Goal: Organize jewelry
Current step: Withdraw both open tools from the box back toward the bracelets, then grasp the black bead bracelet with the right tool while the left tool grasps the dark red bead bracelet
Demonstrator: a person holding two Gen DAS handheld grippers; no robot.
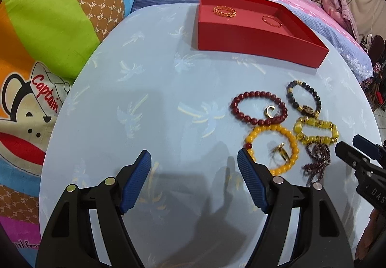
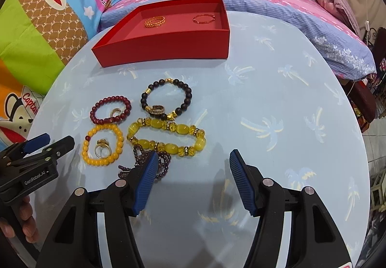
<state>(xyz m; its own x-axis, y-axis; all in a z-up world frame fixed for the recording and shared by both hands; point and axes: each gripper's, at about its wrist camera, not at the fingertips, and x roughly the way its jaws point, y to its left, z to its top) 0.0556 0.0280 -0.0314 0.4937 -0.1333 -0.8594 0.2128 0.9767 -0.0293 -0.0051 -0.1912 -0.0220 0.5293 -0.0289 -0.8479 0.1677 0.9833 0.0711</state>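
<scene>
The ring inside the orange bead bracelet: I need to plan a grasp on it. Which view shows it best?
The right wrist view: the ring appears sharp, its band and gold top distinct inside the orange bead bracelet. The left wrist view shows it blurred, near that camera's own finger.

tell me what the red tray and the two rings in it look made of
Red tray: likely matte card or paperboard, with thin flat walls and no shine. Left ring: gold-toned metal, glinting, with a woven pattern. Right ring: thin, reddish-gold, probably metal; too small to be sure.
</scene>
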